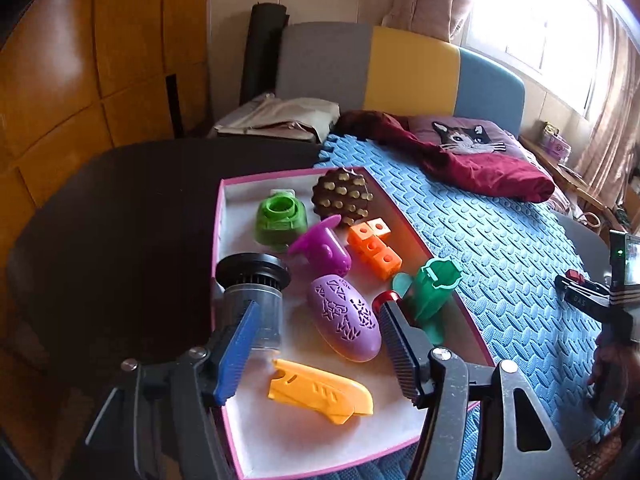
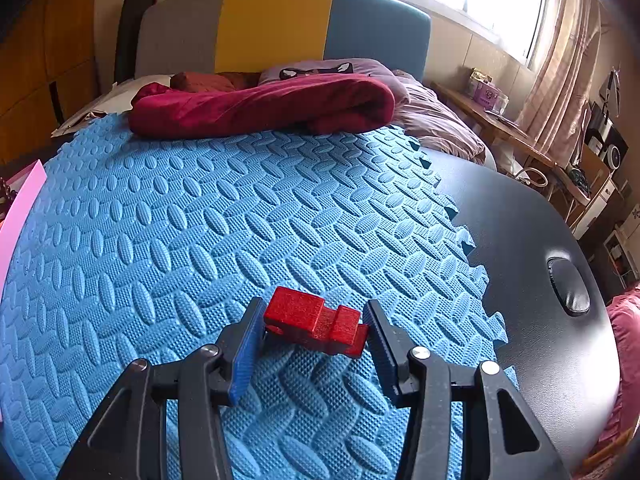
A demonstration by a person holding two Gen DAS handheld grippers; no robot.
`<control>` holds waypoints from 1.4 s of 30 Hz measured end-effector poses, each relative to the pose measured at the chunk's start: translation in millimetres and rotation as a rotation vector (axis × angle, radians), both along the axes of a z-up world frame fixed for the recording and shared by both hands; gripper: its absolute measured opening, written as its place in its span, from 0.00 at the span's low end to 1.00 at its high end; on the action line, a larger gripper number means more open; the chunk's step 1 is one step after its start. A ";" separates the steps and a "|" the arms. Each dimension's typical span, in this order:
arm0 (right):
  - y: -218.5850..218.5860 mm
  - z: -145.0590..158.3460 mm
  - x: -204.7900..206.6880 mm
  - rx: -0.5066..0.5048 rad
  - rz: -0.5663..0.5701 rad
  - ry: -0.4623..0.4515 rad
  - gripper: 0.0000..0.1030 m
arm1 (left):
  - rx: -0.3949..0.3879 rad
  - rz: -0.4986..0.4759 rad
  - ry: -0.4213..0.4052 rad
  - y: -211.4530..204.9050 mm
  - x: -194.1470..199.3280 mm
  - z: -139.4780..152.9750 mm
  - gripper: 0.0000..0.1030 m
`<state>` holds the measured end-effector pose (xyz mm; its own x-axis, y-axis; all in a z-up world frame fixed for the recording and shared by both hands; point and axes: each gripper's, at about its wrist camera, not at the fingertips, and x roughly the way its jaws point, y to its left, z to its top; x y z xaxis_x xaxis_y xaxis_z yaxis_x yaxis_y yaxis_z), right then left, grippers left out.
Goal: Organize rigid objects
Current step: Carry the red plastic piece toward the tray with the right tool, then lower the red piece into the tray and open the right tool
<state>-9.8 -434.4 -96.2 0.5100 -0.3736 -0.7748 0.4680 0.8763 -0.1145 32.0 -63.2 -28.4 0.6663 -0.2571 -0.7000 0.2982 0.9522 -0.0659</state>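
2 grippers: our left gripper [image 1: 316, 344] hangs open over the pink-rimmed tray [image 1: 298, 173], gripping nothing; our right gripper [image 2: 314, 344] clamps a red stepped plastic block [image 2: 316, 320] above the blue foam mat [image 2: 200, 220].

You are looking at very little lettering here. In the left wrist view, at about three o'clock, pale letters are showing on the dark body of the other gripper [image 1: 582, 300]; they are reading something like "BAS", but blur is keeping the rest unclear. In the right wrist view, nothing legible is showing anywhere.
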 end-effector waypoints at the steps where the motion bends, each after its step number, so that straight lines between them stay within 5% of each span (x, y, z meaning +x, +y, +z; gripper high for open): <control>1: -0.2 0.2 -0.2 0.000 0.000 -0.001 0.48 | 0.000 0.004 -0.004 1.1 -1.9 1.7 0.63; 29: 9.5 13.7 -13.8 0.051 0.006 -0.010 0.48 | -0.053 0.162 0.007 69.5 -6.6 1.5 0.68; 37: 75.1 52.1 -18.6 0.168 0.225 -0.141 0.48 | -0.063 0.255 0.018 101.8 -1.6 -3.7 0.68; 42: 151.7 75.6 -16.6 0.218 0.497 -0.202 0.48 | -0.070 0.265 0.015 106.6 -0.2 -3.7 0.68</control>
<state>-26.3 -282.7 -20.6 0.7295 0.1062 -0.6757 -0.0119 0.9897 0.1427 31.8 43.4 -32.1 0.7061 -0.1231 -0.6973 0.0377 0.9899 -0.1365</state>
